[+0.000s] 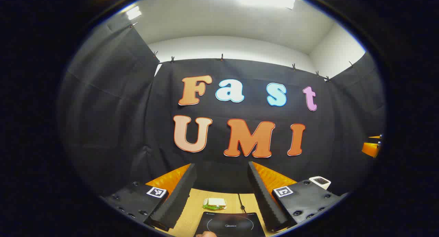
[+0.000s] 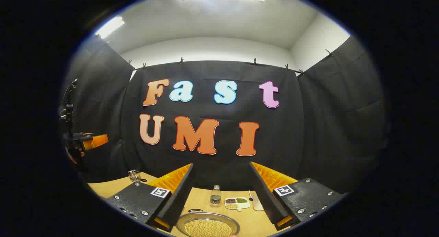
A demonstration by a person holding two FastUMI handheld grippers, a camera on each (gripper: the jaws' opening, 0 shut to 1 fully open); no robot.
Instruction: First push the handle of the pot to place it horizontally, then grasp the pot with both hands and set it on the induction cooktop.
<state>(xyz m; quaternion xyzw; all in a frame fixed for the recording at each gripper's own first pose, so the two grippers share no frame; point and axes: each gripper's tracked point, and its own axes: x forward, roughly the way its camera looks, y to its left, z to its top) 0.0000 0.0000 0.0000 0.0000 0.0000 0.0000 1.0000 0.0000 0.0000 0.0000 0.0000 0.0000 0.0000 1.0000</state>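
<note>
At 6 o'clock in the right gripper view sits the pot, full of yellow grains, between the right gripper's wide-open, empty fingers. A jar and divided dish stand beyond at 12. The left gripper, also wide open and empty, frames the cooktop on the table, a sponge beyond it.

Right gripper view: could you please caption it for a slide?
Open right gripper above a pot of yellow grains on the table.
</note>
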